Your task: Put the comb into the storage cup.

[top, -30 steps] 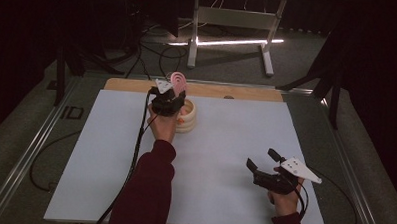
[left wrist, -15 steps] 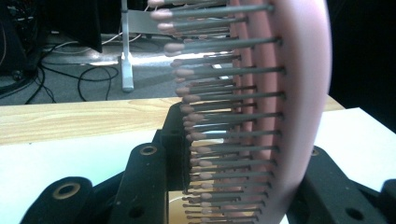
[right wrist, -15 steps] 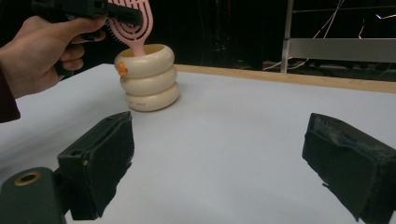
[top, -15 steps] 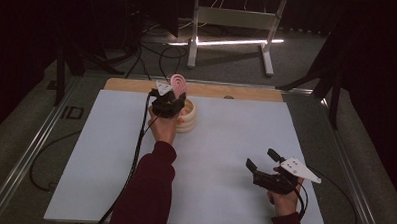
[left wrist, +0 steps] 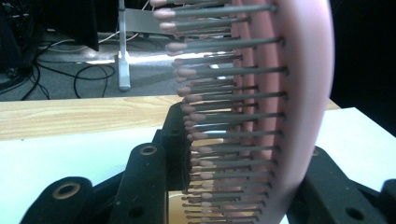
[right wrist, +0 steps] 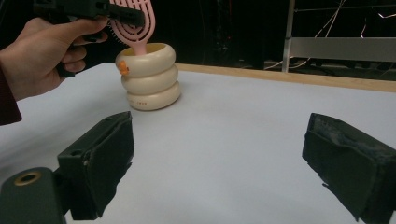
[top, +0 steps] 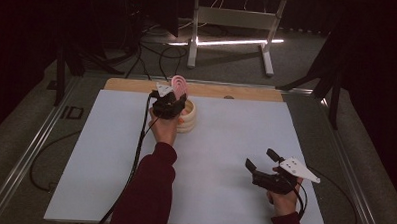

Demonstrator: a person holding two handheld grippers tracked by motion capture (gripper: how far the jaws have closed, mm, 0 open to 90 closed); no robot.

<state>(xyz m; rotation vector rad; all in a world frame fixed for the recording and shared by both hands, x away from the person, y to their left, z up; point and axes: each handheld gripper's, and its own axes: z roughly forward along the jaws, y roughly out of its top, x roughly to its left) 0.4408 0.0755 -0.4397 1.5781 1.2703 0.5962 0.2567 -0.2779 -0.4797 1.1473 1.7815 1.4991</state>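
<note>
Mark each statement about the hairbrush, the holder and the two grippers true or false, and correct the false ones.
1. The left gripper is shut on the pink hairbrush. True.
2. The brush lies flat on the white table. False: its handle end stands in the cream ringed holder.
3. The right gripper holds the holder. False: its jaws are open and empty, well apart from it.
4. The holder stands upright. True.
5. The holder has a small orange mark on its side. True.
</note>
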